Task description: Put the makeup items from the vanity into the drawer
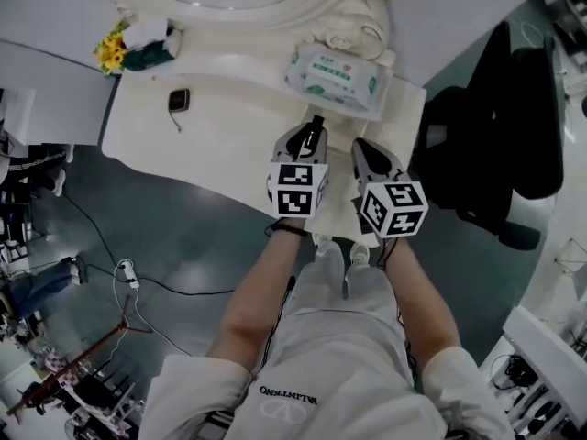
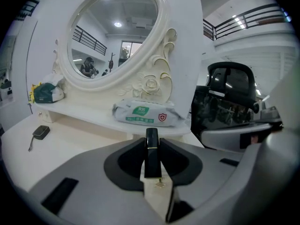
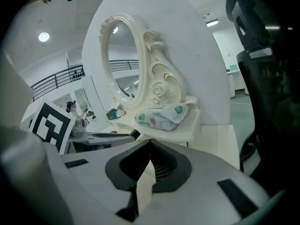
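My left gripper (image 1: 310, 141) (image 2: 151, 143) is shut on a slim black lipstick tube (image 2: 151, 153) with a thin gold band. The tube stands upright between the pads, and its tip (image 1: 317, 121) pokes out over the white vanity top (image 1: 229, 131). Right beside it, my right gripper (image 1: 369, 156) (image 3: 150, 146) is shut, its jaw tips touching with nothing between them. Both grippers hover above the vanity's front right part and point toward the mirror. No drawer shows in any view.
A pack of wet wipes (image 1: 335, 79) (image 2: 145, 114) (image 3: 161, 117) lies on the raised shelf below the oval mirror (image 2: 117, 32). A small black item with a cord (image 1: 179, 100) (image 2: 41, 132) lies at left. A tissue pack with yellow flowers (image 1: 138, 49) sits far left. A black chair (image 1: 500, 136) stands right.
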